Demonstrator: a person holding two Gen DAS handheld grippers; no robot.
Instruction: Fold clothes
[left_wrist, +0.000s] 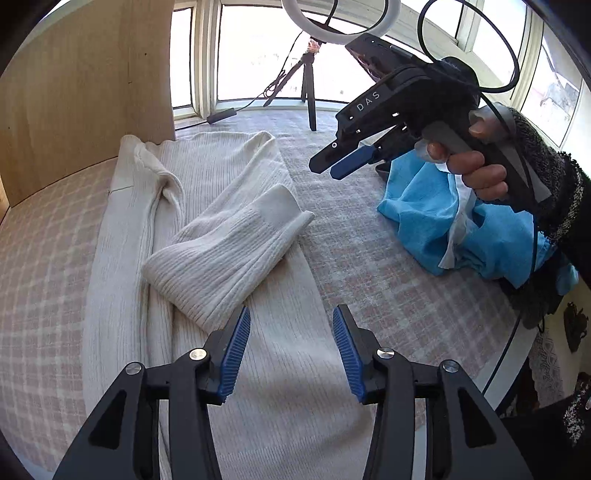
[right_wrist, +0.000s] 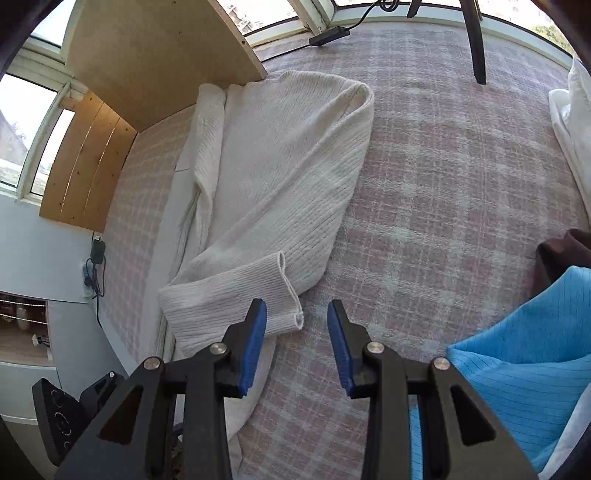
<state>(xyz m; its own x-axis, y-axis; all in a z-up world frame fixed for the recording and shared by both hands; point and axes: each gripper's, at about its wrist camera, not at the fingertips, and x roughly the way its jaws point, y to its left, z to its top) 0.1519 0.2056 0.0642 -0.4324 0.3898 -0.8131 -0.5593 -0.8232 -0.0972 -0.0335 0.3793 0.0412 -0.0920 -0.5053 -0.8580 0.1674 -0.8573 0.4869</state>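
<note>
My left claw (left_wrist: 291, 314) hovers spread over the cream sweater (left_wrist: 207, 221); my right claw (right_wrist: 297, 310), raised in a hand (left_wrist: 476, 170), gapes above the folded sleeve cuff (right_wrist: 280, 291).

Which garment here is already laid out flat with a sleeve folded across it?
The cream ribbed sweater, spread out with its sleeve folded over. The blue garment lies crumpled to the right.

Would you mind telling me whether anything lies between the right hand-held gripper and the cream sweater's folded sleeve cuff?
Nothing visible does: the right hand-held gripper is open just short of the sleeve cuff, with only plaid blanket between.
</note>
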